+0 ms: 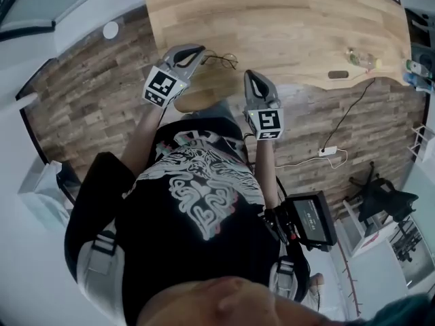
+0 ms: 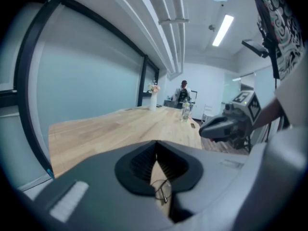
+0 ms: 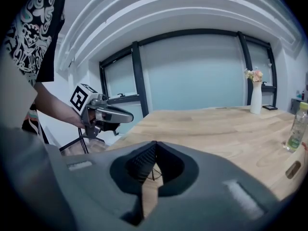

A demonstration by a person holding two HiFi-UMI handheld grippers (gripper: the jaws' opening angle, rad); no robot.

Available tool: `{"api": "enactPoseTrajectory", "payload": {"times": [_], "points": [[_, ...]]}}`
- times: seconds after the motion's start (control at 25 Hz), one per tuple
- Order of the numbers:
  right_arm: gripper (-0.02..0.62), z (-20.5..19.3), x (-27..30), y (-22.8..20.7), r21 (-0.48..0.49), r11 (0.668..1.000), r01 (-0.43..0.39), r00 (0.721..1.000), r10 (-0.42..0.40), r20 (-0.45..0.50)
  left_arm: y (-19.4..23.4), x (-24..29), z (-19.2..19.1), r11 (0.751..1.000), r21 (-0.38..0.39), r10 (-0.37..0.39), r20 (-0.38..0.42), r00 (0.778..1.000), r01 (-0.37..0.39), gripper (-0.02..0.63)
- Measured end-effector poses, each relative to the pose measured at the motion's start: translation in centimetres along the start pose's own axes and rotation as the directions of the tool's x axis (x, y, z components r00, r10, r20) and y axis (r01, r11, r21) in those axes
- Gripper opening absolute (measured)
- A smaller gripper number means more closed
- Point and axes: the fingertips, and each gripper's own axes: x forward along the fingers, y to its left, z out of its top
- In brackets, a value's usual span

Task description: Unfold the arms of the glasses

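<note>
A pair of thin dark wire glasses (image 1: pixel 221 60) lies on the wooden table (image 1: pixel 285 19) close to its front edge. My left gripper (image 1: pixel 196 50) hovers just left of the glasses, its tips almost at them. It is shut with nothing in it. In the left gripper view the glasses (image 2: pixel 163 190) show below the closed tips of the left gripper (image 2: pixel 155 154). My right gripper (image 1: pixel 251 76) hangs at the table's edge, a little right of and nearer than the glasses. It is shut and empty too. The glasses (image 3: pixel 153 173) appear small beyond the right gripper (image 3: pixel 155 154).
A clear bottle (image 1: pixel 360 58) and a small dark object (image 1: pixel 338 75) stand at the table's right front. A cable runs off the edge to a white power strip (image 1: pixel 328 151) on the floor. A white vase (image 3: pixel 256 96) stands far back. A person (image 2: pixel 183 92) stands far off.
</note>
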Motion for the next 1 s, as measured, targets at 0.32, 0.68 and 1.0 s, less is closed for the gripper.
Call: {"api": "enactPoseTrajectory", "payload": {"times": [0.32,0.68,1.0], "points": [[-0.002,-3.0,1.9,-0.4,-0.018,0.998,-0.053,0.995,0.051,-0.081,-1.7,3.4,-3.1,0.992,0.093,-0.075,-0.133,0.988,0.087,-0.011],[-0.002,-5.8,4.0,-0.1,-0.005,0.995,-0.099,0.982,0.097,-0.161,-3.8,6.2,-7.3,0.975,0.112,-0.155,-0.265,0.952,0.19,-0.008],[0.0,-7.0,5.2,-0.4,0.003,0.994,-0.109,0.975,0.107,-0.197,-4.7,7.5,-9.3,0.952,0.108,-0.235,-0.347,0.908,0.288,0.035]]}}
